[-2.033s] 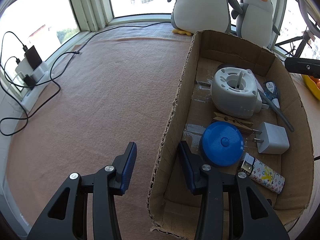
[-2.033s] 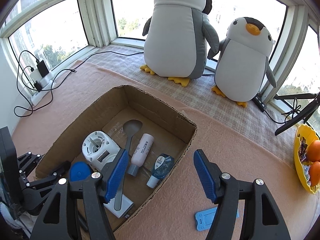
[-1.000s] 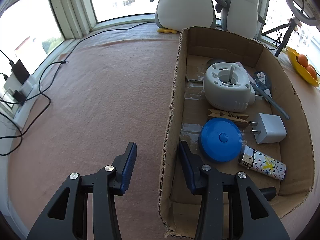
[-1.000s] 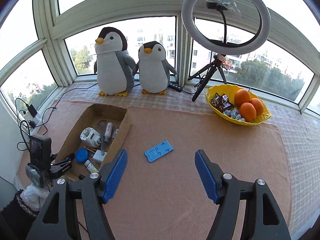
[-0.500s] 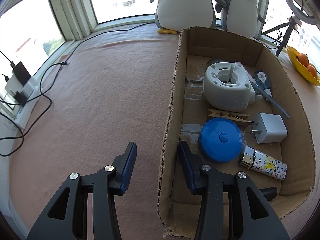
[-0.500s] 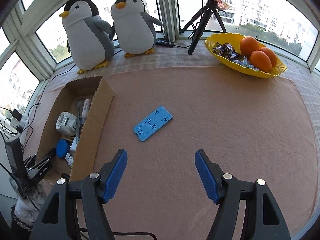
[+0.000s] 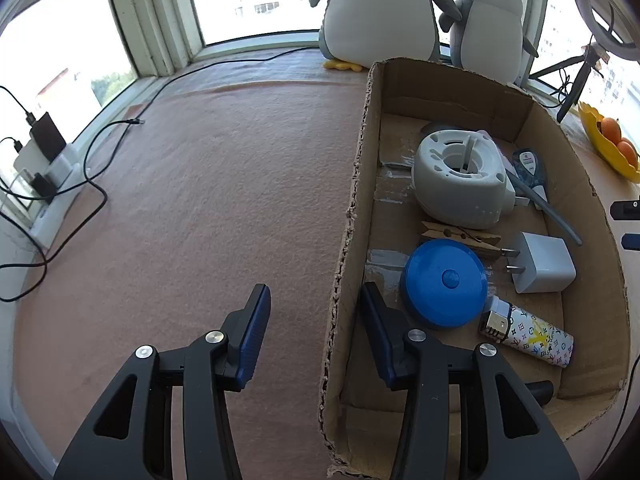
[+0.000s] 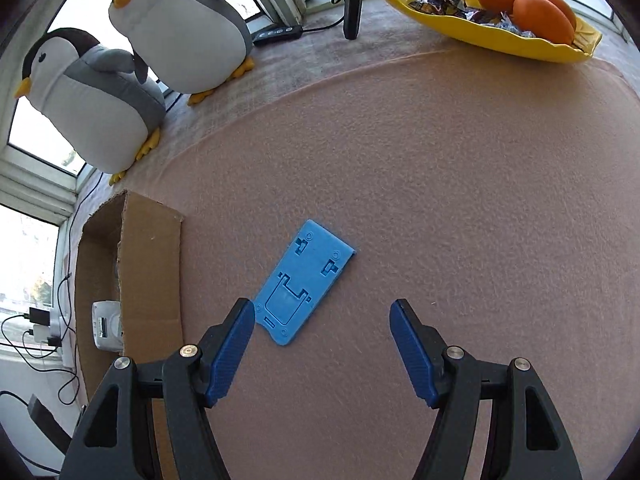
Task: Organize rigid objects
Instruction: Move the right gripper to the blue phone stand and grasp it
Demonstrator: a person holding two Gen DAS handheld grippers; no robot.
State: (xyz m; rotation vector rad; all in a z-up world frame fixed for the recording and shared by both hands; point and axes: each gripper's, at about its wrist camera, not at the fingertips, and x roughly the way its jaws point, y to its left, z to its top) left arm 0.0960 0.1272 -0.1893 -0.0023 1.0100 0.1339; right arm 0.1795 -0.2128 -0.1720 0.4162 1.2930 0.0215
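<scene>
A flat blue plastic stand [image 8: 306,280] lies on the pink felt to the right of the cardboard box [image 8: 150,272]. My right gripper [image 8: 322,314] hangs open just above it, and the stand's near end sits beside the left fingertip [image 8: 240,320]. My left gripper [image 7: 314,320] straddles the left wall of the box [image 7: 348,240]. Its jaws are opening and the left pad stands clear of the wall. Inside lie a white round device [image 7: 460,176], a clothespin [image 7: 460,234], a blue round lid [image 7: 444,280], a white charger [image 7: 542,262] and a patterned lighter [image 7: 528,334].
Two plush penguins [image 8: 132,60] stand along the window behind the box. A yellow dish [image 8: 496,28] with oranges and sweets sits at the far right, beside a tripod leg [image 8: 354,0]. A power strip [image 7: 48,184] and cables lie at the left edge.
The right gripper has dropped and rolled toward the blue stand, which now lies large just ahead of its fingertips. The left view is nearly unchanged.
</scene>
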